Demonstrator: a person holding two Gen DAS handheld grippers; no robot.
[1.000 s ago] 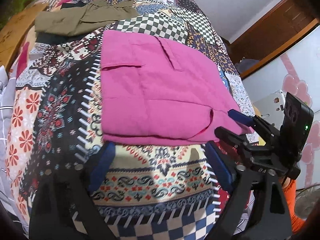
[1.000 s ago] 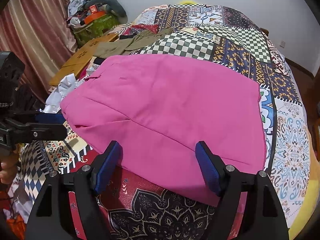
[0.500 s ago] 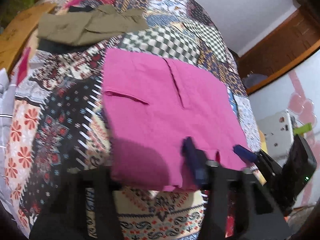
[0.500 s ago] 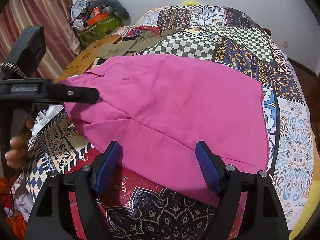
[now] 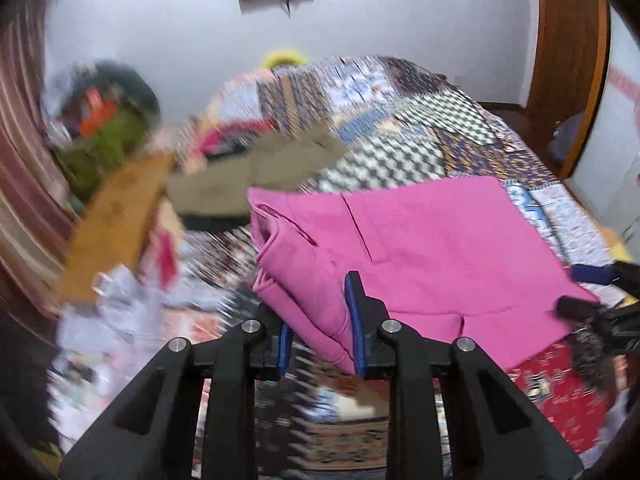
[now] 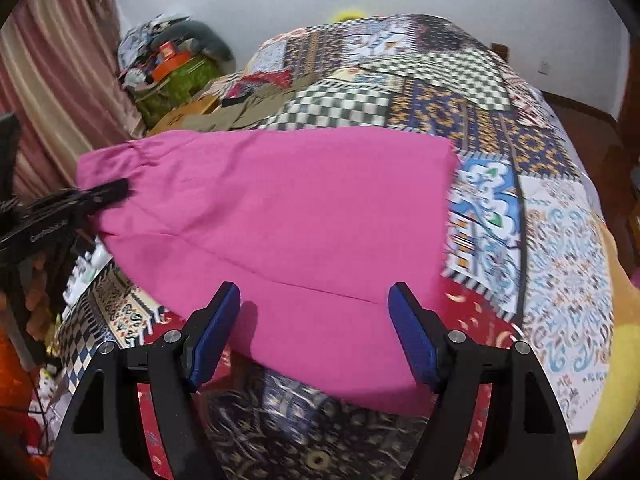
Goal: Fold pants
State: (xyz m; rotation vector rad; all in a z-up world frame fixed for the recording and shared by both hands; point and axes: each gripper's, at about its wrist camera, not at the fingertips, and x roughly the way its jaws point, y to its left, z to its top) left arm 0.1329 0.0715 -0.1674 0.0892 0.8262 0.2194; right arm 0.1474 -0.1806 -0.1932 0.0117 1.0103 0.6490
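Since a second ago the left gripper (image 5: 320, 320) has gone from spread wide over the quilt to pinching the near left corner of the pants (image 5: 420, 256), jaws just closing with the pink cloth bunched between the blue pads, and that corner is now lifted off the bed (image 5: 400, 152) a bit. View's pretty blurry on that side. Right gripper (image 6: 316, 332) is spread wide, hovering at the near edge of the pants with the fabric lying between and under its fingers, nothing pinched. Pants are folded once, mostly flat in the middle of the patchwork quilt, waistband end toward the left. Past them near the far left edge of the bed lies an olive garment (image 5: 256, 172), and beyond that a pile of stuff (image 6: 172, 60) by the curtain (image 6: 52, 80).
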